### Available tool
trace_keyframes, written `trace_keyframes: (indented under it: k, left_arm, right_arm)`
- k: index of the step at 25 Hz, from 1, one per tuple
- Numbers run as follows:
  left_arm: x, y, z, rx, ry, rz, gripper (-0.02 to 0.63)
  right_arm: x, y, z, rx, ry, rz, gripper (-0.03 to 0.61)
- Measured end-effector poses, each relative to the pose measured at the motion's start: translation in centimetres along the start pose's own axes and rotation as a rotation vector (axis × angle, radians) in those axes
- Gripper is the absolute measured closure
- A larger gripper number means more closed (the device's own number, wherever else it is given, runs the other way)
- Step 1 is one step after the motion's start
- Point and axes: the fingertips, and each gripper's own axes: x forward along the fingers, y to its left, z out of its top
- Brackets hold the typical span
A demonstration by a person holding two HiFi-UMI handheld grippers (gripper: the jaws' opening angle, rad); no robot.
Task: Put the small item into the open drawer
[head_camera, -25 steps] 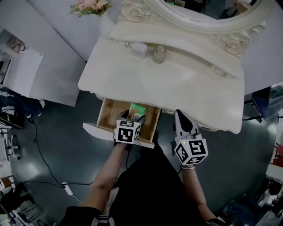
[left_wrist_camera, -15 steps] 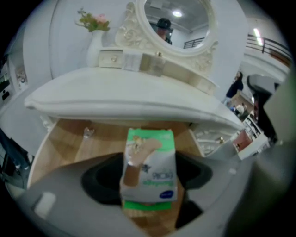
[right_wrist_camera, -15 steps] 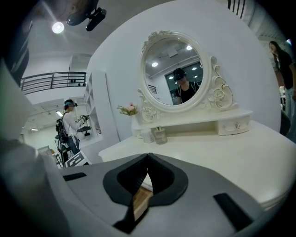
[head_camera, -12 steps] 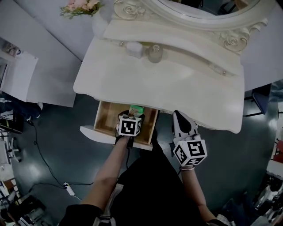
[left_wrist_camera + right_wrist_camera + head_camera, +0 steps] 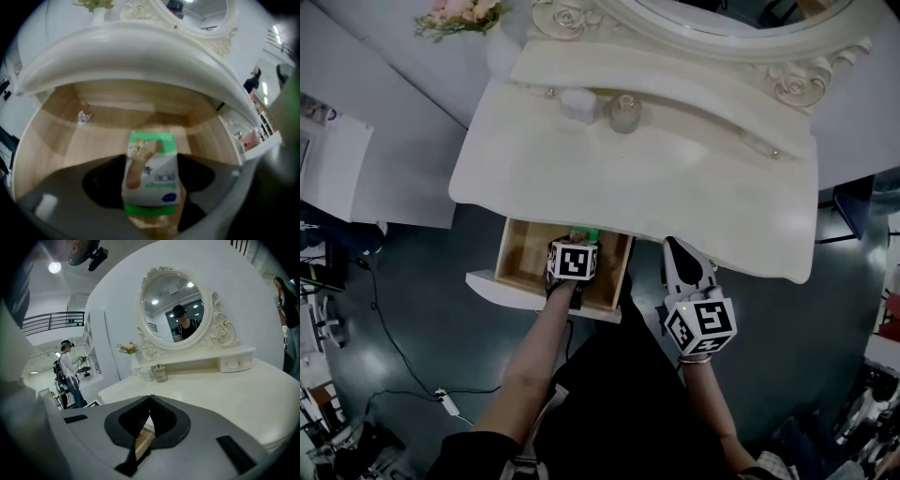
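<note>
The small item is a green and white plaster box [image 5: 152, 173], held between the two dark jaws of my left gripper [image 5: 151, 180]. It hangs just above the light wood floor of the open drawer [image 5: 93, 136]. From the head view, the left gripper [image 5: 578, 242] reaches into the drawer [image 5: 520, 258] under the table's front edge, and only a green corner of the box [image 5: 587, 232] shows. My right gripper [image 5: 677, 248] is to the right of the drawer by the table edge. In the right gripper view, the right gripper [image 5: 150, 401] is shut with nothing between its jaws.
A small crumpled clear scrap [image 5: 83, 117] lies at the drawer's back left. The white dressing table [image 5: 675, 178] carries a glass bottle [image 5: 623, 114], a small jar [image 5: 578, 103] and an oval mirror [image 5: 174, 310]. A person [image 5: 68, 373] stands far off at the left.
My left gripper has moved deeper into the drawer with the box, so less of the green shows from above. The right gripper has hardly moved.
</note>
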Motion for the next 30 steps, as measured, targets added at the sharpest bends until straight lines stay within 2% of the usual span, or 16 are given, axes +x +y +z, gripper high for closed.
trace_keyframes:
  k: [15,23,30]
  left_arm:
    - [0.6,-0.3,0.2,0.039,0.04,0.036,0.256]
    - [0.3,0.0,0.2,0.002,0.025,0.008,0.241]
    - [-2.9,0.0,2.2,-0.048,-0.074,-0.022,0.252]
  right_arm:
    - [0.5,0.0,-0.2,0.001,0.013,0.002,0.574]
    - [0.2,0.2,-0.1,-0.005,0.011,0.003,0.574]
    - [0.0,1.0,0.4,-0.017,-0.003,0.018,0.574]
